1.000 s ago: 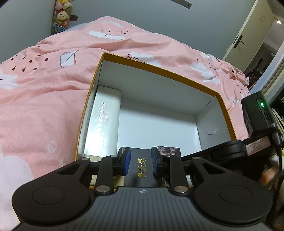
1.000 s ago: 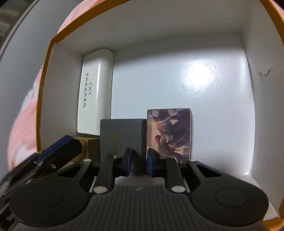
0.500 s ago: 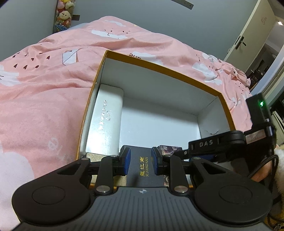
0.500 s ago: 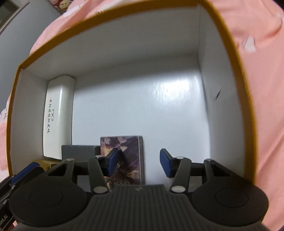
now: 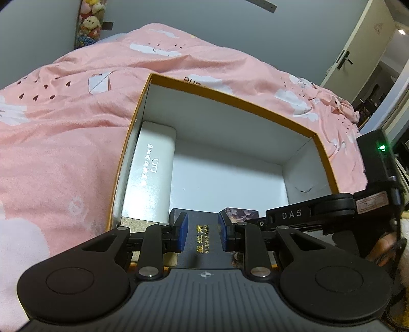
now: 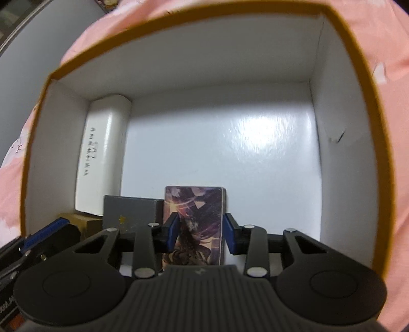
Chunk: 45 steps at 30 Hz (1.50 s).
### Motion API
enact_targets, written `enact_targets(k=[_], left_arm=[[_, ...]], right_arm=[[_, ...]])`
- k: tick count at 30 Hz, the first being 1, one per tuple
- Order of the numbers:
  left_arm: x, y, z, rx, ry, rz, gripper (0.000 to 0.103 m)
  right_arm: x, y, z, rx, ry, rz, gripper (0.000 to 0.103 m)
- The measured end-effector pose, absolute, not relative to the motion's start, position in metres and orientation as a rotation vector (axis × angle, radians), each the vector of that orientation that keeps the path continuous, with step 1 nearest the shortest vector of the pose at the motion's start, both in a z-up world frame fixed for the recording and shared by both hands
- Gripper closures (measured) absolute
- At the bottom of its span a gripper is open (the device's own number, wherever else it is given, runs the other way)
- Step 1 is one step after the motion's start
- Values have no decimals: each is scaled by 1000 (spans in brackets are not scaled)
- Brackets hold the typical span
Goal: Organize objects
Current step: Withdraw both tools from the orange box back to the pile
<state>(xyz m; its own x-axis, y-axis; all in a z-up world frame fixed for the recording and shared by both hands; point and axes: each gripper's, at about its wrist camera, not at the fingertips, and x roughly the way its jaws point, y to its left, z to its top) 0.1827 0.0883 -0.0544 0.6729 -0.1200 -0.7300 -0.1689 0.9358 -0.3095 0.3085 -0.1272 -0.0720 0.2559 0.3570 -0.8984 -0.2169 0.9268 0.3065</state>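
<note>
A white cardboard box with an orange rim (image 5: 230, 95) (image 6: 179, 23) lies open on a pink duvet. Low at the box's near wall, my left gripper (image 5: 202, 233) is shut on a dark box with gold lettering (image 5: 202, 227), which looks grey in the right wrist view (image 6: 133, 212). Beside it sits an illustrated card box (image 6: 195, 214) (image 5: 240, 212). My right gripper (image 6: 200, 236) hangs over that card box. Its jaws are closing, one blue pad at each side of it. I see no firm press from either pad.
A long white case (image 5: 153, 173) (image 6: 102, 158) lies along the box's left wall, with a small brown box (image 5: 135, 222) (image 6: 84, 223) at its near end. The pink duvet (image 5: 64, 127) surrounds the box. A door (image 5: 358, 51) stands far right, and plush toys (image 5: 89, 20) hang far left.
My right gripper went from shut beside the grey box to open, shifted right over the illustrated card box, then narrowed around it. The left gripper kept its grip and place.
</note>
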Motion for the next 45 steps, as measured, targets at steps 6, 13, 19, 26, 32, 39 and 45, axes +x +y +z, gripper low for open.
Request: enact_targets(k=[6,13,19,26,32,39,45], left_arm=[[166,77,-35,-325,798,-14,75],[135,70,-13,-283,750,-51,73],[103,67,-4,-234,784,-135,72],[84,68,-32,-280,1035,-208,71],[65,58,-39,-175,1139,-295,55],[57,43,-60,-108,1239,-339,53],[67,39,-58,-118,1181,-334,61]], right_arm=[[271,-131,-27,89,1102,439,62],[224,-126,10,71,901,479,59],[178,-129,11,39,902,499,59],[134,-140,-20,64,1066,522,58],[111,-142,-38,26,1152,519,59],[98,-144,-58,-42,1252,516,59],[94,-132,-63,-91,1263,572,58]])
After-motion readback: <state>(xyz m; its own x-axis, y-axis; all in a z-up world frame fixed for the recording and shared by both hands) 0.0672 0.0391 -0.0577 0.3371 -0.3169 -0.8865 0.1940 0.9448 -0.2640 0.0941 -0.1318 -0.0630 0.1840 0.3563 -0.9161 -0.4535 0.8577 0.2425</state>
